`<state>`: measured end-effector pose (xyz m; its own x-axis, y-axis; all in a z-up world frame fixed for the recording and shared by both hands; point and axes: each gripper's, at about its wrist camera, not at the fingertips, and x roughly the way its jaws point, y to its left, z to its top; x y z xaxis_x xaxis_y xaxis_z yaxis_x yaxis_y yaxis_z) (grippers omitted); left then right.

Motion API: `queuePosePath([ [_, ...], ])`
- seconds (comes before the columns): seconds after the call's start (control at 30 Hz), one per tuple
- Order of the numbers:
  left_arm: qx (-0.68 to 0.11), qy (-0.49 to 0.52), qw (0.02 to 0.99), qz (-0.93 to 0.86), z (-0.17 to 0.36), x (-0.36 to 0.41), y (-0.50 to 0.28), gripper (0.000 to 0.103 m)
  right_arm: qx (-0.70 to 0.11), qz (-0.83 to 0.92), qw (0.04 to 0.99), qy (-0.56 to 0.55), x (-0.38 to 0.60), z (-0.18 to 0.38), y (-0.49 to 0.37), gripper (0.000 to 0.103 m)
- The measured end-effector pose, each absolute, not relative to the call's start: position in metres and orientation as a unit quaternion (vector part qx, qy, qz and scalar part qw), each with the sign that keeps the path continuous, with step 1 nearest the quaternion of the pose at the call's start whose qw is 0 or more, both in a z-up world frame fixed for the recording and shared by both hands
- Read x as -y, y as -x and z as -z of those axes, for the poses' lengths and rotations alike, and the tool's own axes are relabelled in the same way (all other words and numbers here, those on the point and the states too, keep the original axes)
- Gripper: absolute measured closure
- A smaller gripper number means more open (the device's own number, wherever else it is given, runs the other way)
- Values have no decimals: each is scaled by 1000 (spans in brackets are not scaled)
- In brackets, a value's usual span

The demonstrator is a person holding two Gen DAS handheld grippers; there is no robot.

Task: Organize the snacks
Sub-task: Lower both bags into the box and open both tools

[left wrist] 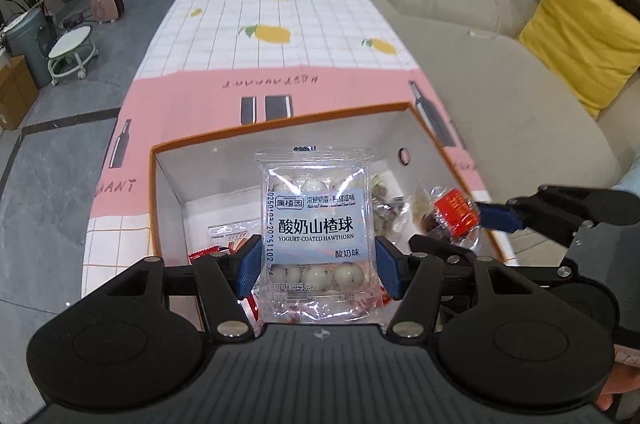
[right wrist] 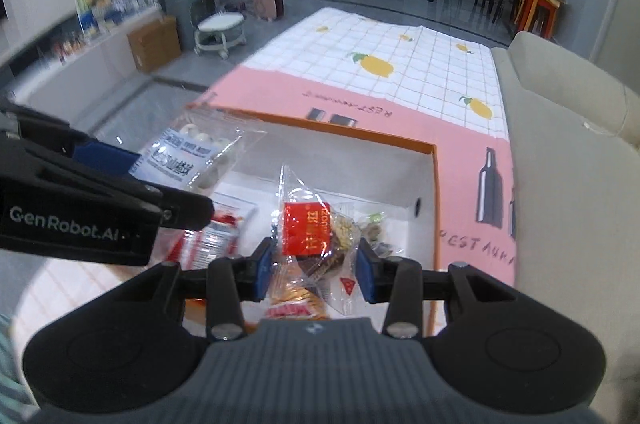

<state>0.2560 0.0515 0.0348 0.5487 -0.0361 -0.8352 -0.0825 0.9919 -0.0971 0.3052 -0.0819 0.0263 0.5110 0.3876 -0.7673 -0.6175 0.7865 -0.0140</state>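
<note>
Holding one snack packet in each gripper above an open box on a table.

Left gripper (left wrist: 316,266) has its jaws clamped on the sides of a clear yogurt-coated hawthorn packet (left wrist: 316,220), label up. Right gripper (right wrist: 315,268) is clamped on a clear packet with a red label (right wrist: 306,228). Both hang over the orange-rimmed box (left wrist: 168,192), near its front edge, likely so each can be dropped among the wrapped snacks inside.
</note>
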Motion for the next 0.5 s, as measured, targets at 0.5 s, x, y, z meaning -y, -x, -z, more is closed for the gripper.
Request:
queuePosePath([
  [0.5,-527,52,848,-3,27,-56,-314,36,-418,-268,827,262,54,32,-345,63],
])
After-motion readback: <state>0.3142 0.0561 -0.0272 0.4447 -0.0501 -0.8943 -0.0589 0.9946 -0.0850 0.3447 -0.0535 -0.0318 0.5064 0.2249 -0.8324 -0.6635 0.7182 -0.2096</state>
